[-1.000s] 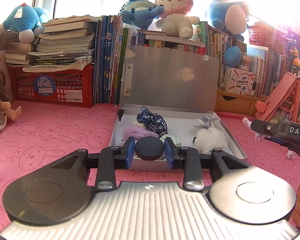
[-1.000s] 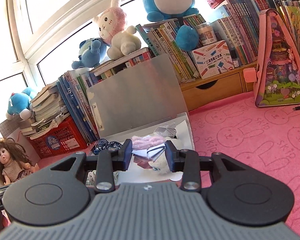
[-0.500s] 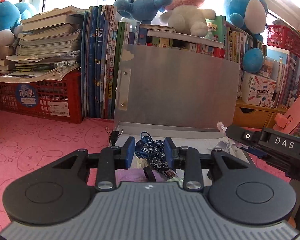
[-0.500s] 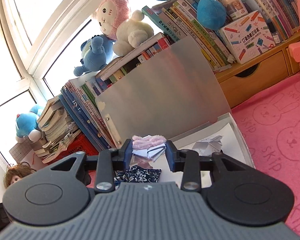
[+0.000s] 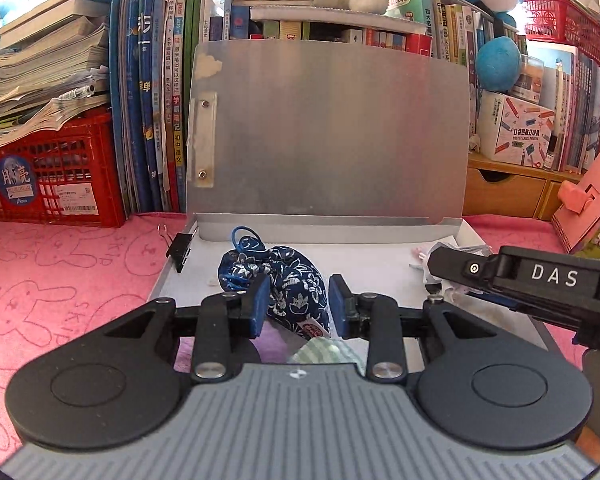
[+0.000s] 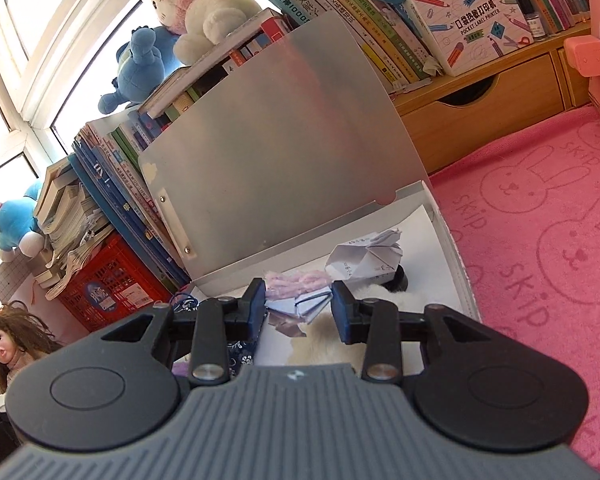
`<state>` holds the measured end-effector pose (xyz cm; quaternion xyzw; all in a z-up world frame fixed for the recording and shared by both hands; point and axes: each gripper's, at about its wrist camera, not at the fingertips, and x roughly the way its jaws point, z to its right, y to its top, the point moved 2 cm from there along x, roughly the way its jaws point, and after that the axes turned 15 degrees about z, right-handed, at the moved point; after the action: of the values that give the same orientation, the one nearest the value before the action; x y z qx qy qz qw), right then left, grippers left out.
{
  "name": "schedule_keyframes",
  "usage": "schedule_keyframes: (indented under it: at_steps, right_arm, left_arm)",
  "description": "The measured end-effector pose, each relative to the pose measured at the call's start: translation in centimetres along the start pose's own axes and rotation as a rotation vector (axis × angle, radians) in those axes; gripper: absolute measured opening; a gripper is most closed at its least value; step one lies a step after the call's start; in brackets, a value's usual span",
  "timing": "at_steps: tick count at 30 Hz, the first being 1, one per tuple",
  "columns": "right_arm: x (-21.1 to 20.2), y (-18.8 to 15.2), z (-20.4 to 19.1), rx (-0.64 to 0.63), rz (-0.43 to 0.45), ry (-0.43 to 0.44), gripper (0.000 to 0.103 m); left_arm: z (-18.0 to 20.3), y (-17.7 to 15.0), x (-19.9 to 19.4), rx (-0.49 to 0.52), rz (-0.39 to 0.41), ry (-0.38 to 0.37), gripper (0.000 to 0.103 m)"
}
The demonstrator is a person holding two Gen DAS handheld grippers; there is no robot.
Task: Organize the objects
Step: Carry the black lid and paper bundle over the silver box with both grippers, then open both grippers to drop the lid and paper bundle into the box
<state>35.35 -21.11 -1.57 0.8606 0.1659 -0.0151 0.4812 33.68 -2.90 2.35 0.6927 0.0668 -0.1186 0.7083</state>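
1. Silver-grey metal box [image 5: 328,222] sits open on the pink cloth [image 5: 60,264], its lid upright.
2. Left gripper [image 5: 298,304], jaws drawn to their narrowest, hangs over the box's front edge. The blue floral pouch [image 5: 288,276] lies inside the box and shows between the fingers; I cannot tell whether they touch it.
3. Right gripper [image 6: 299,304] pinches a folded paper bundle [image 6: 306,307] above the box's floor, near the lid.
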Motion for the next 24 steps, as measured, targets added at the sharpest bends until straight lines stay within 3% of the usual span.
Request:
schedule_keyframes:
  at_steps: [2, 4, 6, 14, 18, 24]
  right_arm:
    - [0.0, -0.1, -0.1, -0.009, -0.002, 0.0, 0.045]
    - [0.0, 0.0, -0.1, 0.001, 0.002, 0.008, 0.059]
    - [-0.2, 0.1, 0.1, 0.021, 0.009, 0.022, 0.066]
    - [-1.9, 1.7, -1.2, -0.031, 0.072, 0.021, 0.066]
    - [-5.6, 4.0, -2.8, -0.079, 0.166, 0.026, 0.068]
    - [-11.2, 4.7, -5.3, -0.241, 0.188, 0.052, 0.072]
  left_arm:
    - [0.3, 0.0, -0.3, 0.022, 0.009, -0.004, 0.038]
    - [0.3, 0.2, -0.6, 0.03, 0.021, -0.006, 0.046]
    - [0.3, 0.3, -1.0, 0.03, 0.033, -0.005, 0.061]
    - [-0.1, 1.0, -4.1, 0.06, 0.04, -0.009, 0.071]
    - [-0.5, 1.3, -7.6, 0.083, 0.06, -0.06, 0.078]
    - [-0.4, 0.3, -13.0, 0.107, 0.072, -0.123, 0.083]
